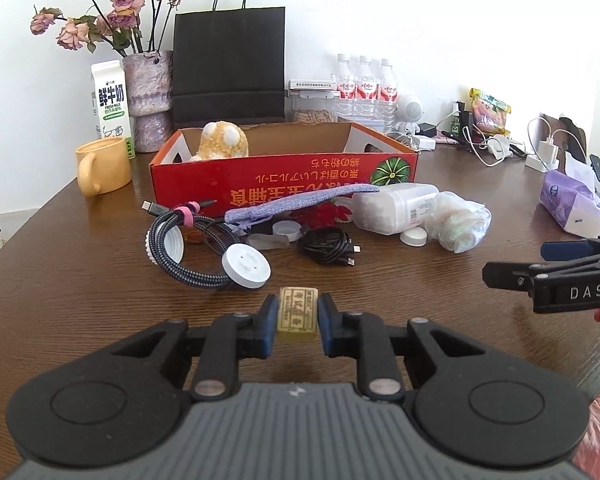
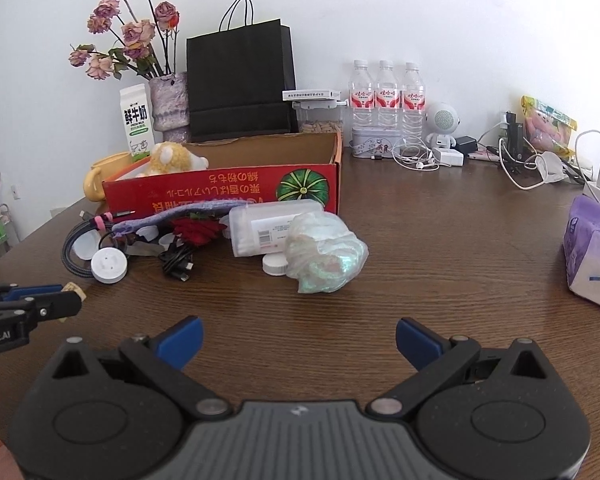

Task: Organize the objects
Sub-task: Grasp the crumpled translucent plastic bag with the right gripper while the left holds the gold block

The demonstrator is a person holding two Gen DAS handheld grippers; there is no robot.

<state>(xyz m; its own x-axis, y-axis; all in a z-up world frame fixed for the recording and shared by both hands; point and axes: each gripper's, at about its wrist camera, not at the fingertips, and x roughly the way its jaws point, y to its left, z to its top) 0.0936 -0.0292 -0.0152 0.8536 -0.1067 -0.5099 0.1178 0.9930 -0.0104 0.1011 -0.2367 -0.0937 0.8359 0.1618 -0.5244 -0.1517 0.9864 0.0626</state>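
A: Yellow, a little translucent, with a printed paper label on top: this small block (image 1: 298, 314) sits between the blue pads (image 1: 267, 322) of the left gripper (image 1: 298, 320), which is clenched on its two long sides. Its long axis runs along the fingers, pointing ahead.

B: And the red cardboard box (image 1: 260, 178)?

A: Straight ahead, beyond the cables (image 1: 188, 248) and the white round puck (image 1: 246, 266). I judge the left hand must carry the block over this clutter.

B: The right gripper (image 2: 298, 342)?

A: Released, holding nothing, over bare wooden table (image 2: 440, 240), farther to the right.
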